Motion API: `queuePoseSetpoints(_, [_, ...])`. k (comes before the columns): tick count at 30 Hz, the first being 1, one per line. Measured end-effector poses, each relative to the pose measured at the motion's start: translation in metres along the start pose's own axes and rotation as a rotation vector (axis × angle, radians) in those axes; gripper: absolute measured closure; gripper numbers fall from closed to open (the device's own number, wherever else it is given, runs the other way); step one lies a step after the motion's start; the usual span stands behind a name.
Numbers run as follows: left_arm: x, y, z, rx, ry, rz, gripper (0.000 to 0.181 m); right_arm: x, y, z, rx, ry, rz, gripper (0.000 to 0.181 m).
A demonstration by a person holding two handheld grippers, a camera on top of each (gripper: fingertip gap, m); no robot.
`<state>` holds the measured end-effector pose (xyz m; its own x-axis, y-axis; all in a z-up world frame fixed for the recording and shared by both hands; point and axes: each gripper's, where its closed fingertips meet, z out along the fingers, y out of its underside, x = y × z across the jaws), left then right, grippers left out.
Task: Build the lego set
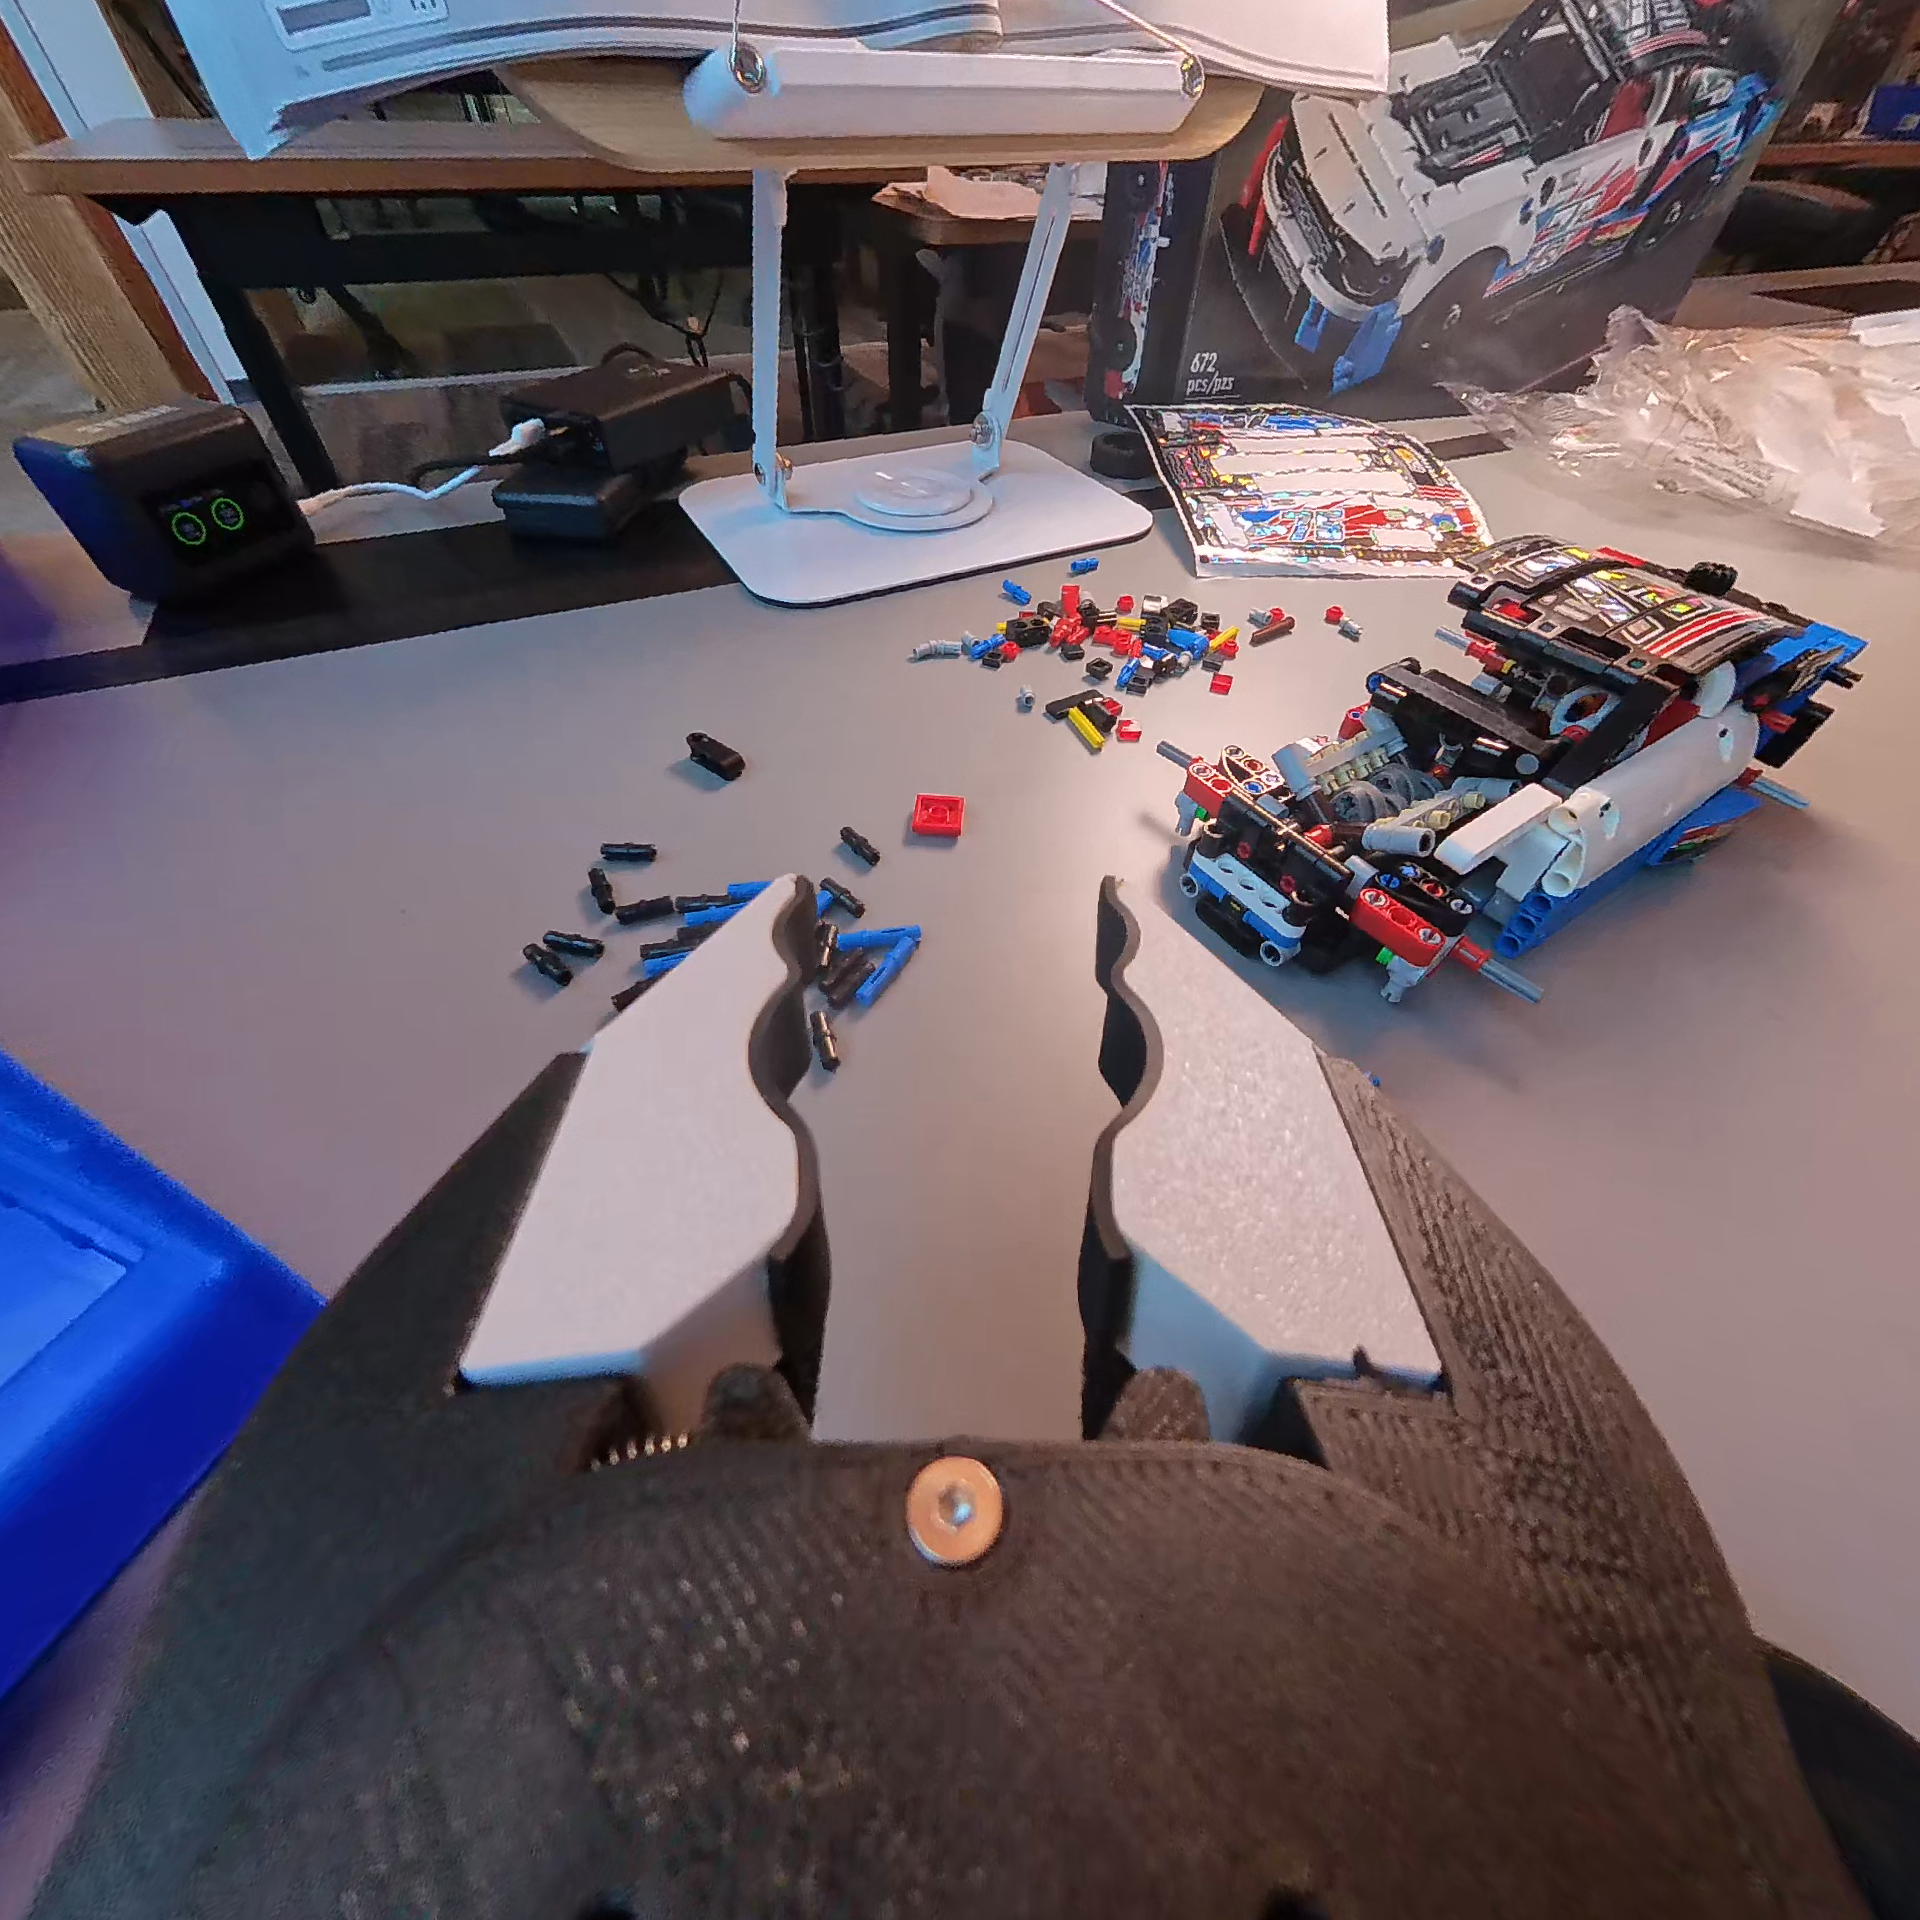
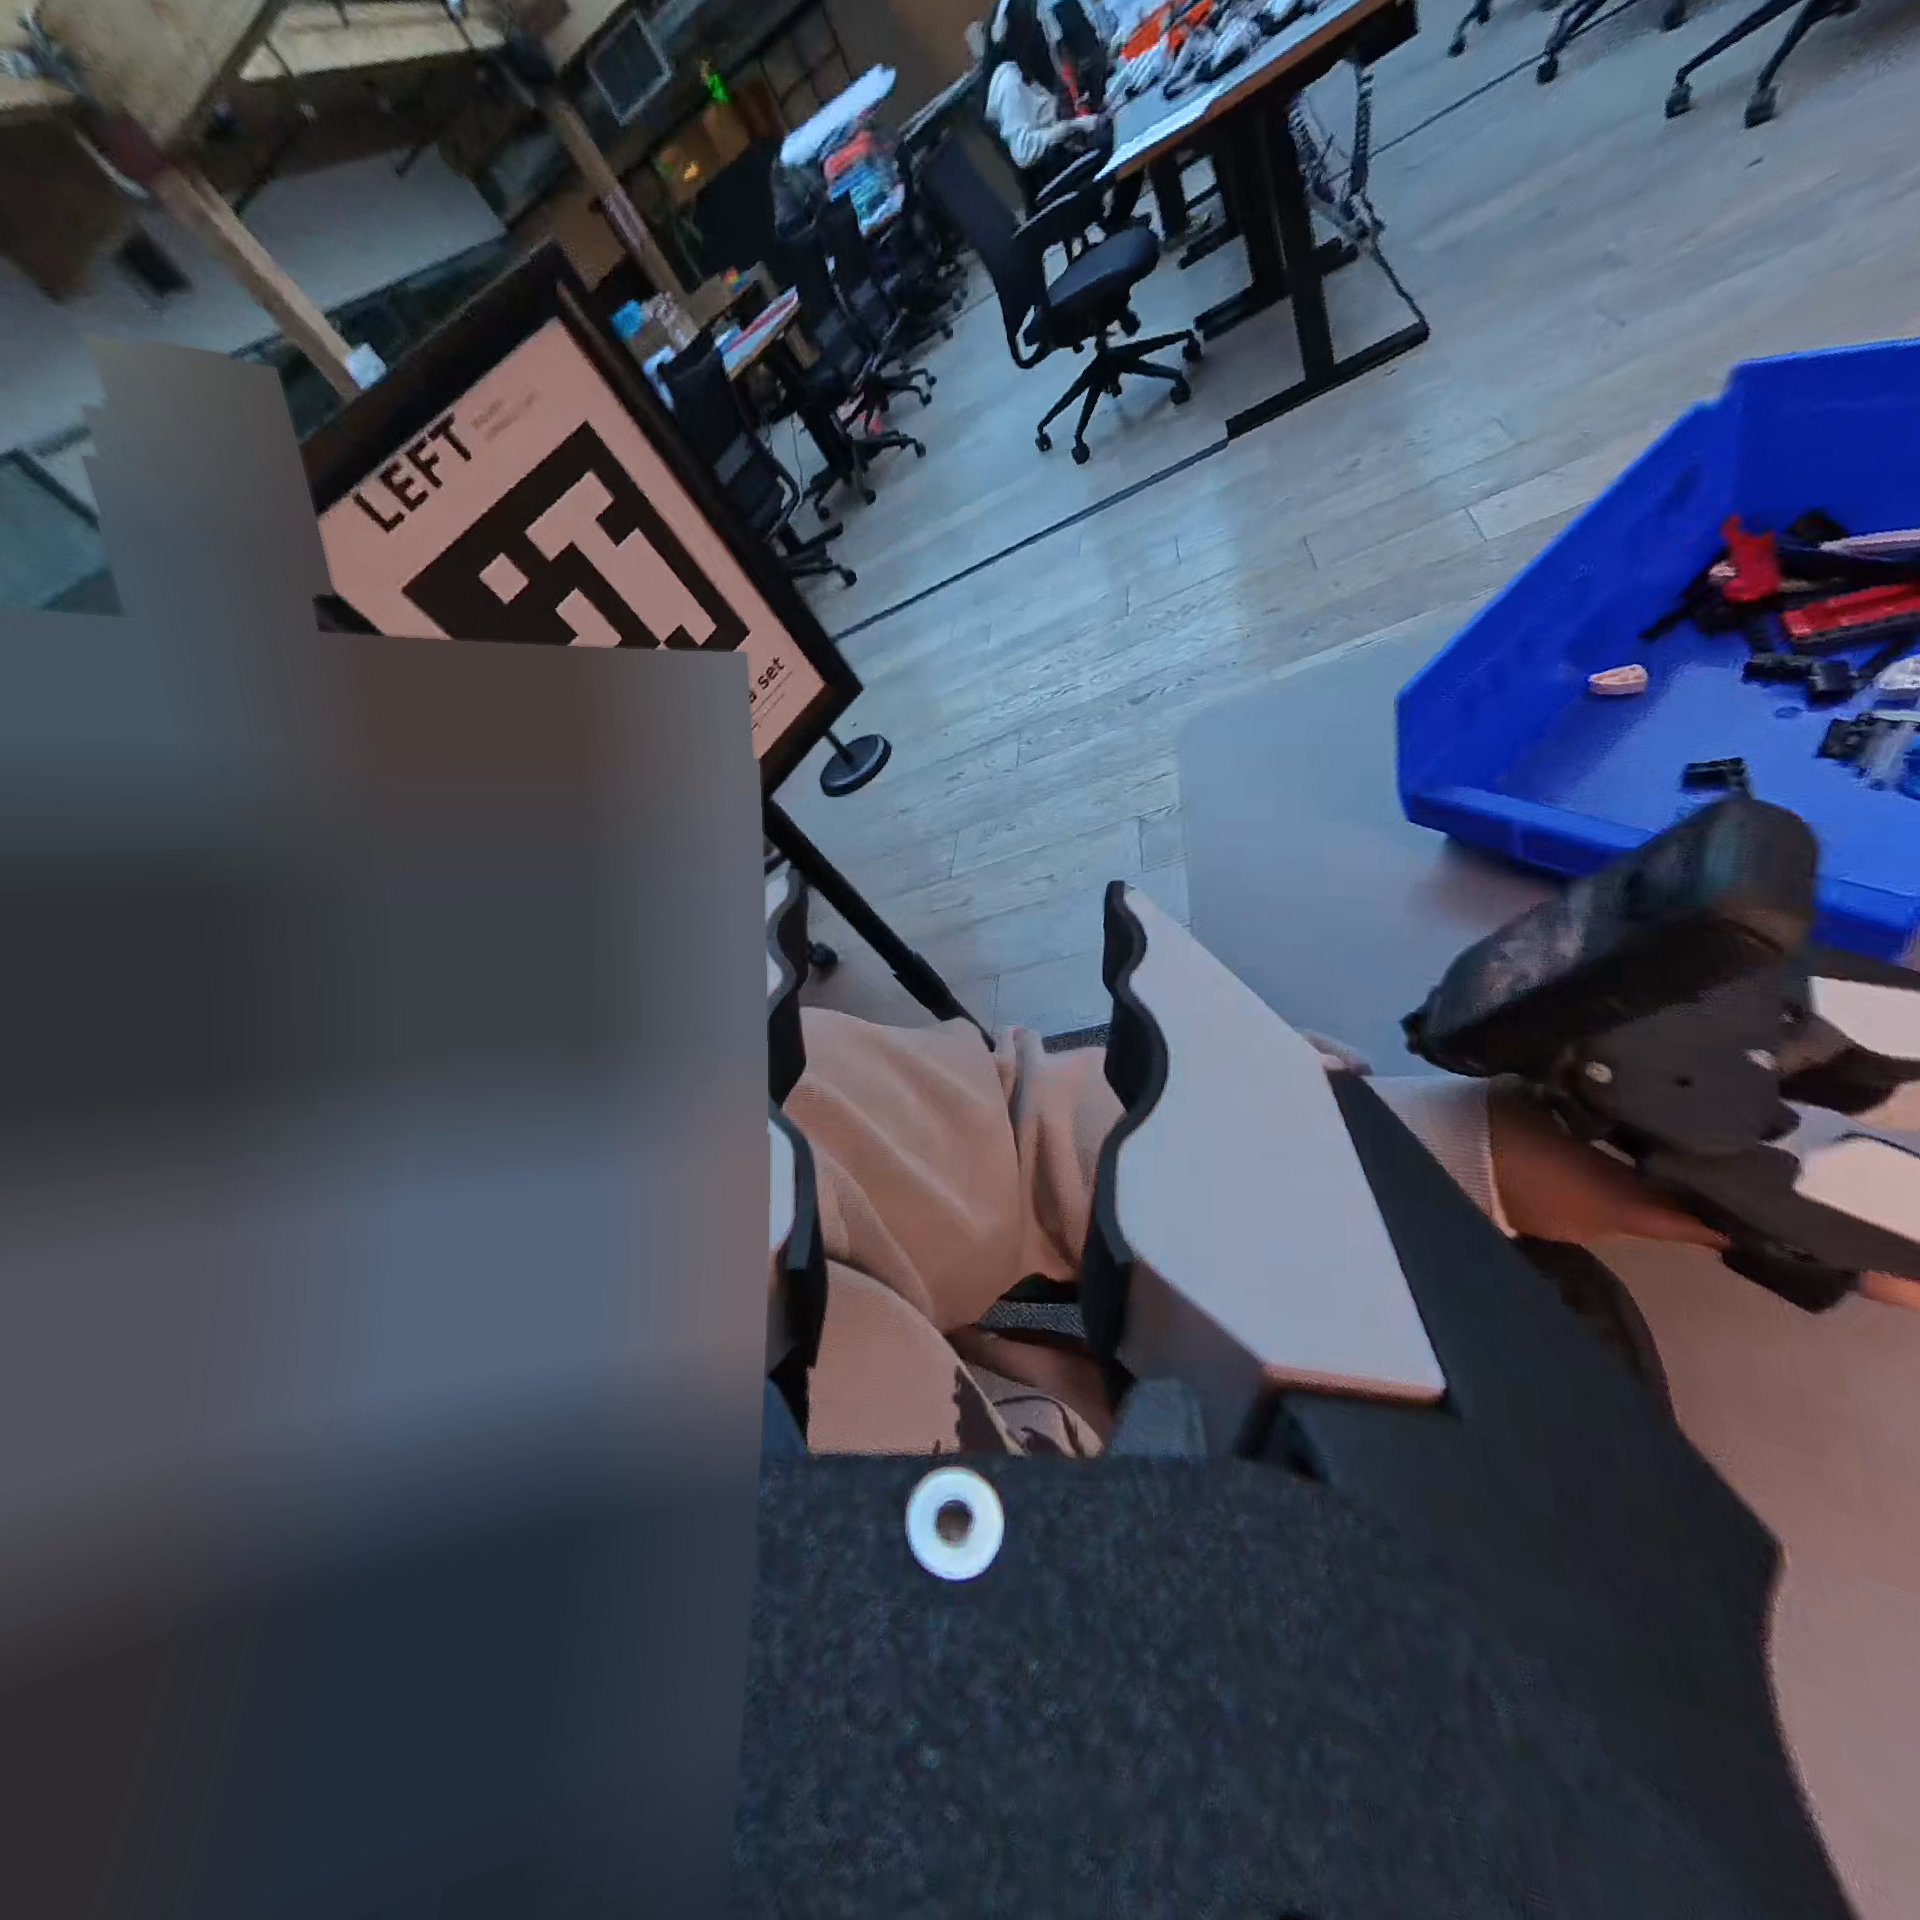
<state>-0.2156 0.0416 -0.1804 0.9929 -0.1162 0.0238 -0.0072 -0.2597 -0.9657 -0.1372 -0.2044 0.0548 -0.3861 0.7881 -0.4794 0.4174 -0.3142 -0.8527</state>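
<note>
Claw state first: the left claw (image 1: 951, 894) hangs with its fingers spread wide and nothing between them, low over the grey worktop (image 1: 416, 790). Its left fingertip overlaps a scatter of black and blue pins (image 1: 727, 935) lying on the surface. A red square plate (image 1: 938, 815) sits just beyond the tips, and a lone black connector (image 1: 715, 755) lies farther back. A denser heap of small mixed pieces (image 1: 1122, 644) is spread near the white stand's base (image 1: 914, 520). To the right rests the partly built lego car (image 1: 1538, 800), white, blue, black and red, nose towards the camera. Behind it lie a sticker sheet (image 1: 1320, 488), the set's box (image 1: 1455, 197) and some crumpled clear bags (image 1: 1745, 416).

The right claw (image 2: 951, 904) points away from the worktop towards a person's tan trousers (image 2: 935, 1164) and the room's floor; its right finger (image 2: 1226, 1143) is plain, the left one is mostly hidden, yet the gap between them is wide and empty. A blue bin (image 2: 1558, 675) holding loose parts stands at the worktop's corner in the right wrist view.
</note>
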Motion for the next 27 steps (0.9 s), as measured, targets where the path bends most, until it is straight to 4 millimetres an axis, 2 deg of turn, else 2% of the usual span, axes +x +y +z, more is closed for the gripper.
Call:
queuePoseSetpoints(2, [-0.001,0.0,0.001,-0.001,-0.004,-0.008,0.128,0.033,-0.001,-0.024,0.06,0.067,0.035,0.125])
queuePoseSetpoints(4, [0.001,0.0,0.001,0.001,0.002,-0.005,0.128,0.083,0.007,-0.056,0.114,0.187,0.032,0.125])
queuePoseSetpoints(6, [0.005,0.0,0.002,-0.007,0.015,0.019,0.128,0.133,0.019,-0.096,0.19,0.322,0.027,0.128])
queuePoseSetpoints(9, [0.02,0.005,0.006,-0.058,0.1,0.06,0.125,0.202,0.051,-0.164,0.254,0.612,-0.075,0.129])
queuePoseSetpoints(11, [0.032,0.01,0.008,-0.111,0.184,0.103,0.128,0.234,0.078,-0.203,0.25,0.755,-0.109,0.129])
queuePoseSetpoints(13, [0.051,0.02,0.011,-0.194,0.309,0.143,0.129,0.257,0.1,-0.235,0.268,0.834,-0.101,0.13])
queuePoseSetpoints(15, [0.064,0.033,0.012,-0.292,0.413,0.216,0.134,0.274,0.113,-0.264,0.3,0.9,-0.12,0.132])
queuePoseSetpoints(18, [0.069,0.043,0.017,-0.371,0.488,0.304,0.147,0.293,0.124,-0.289,0.335,0.952,-0.152,0.137])
queuePoseSetpoints(23, [0.071,0.057,0.017,-0.494,0.582,0.369,0.154,0.31,0.142,-0.288,0.298,0.951,-0.151,0.137])
queuePoseSetpoints(27, [0.071,0.065,0.017,-0.528,0.602,0.419,0.168,0.312,0.146,-0.285,0.278,0.95,-0.175,0.139])
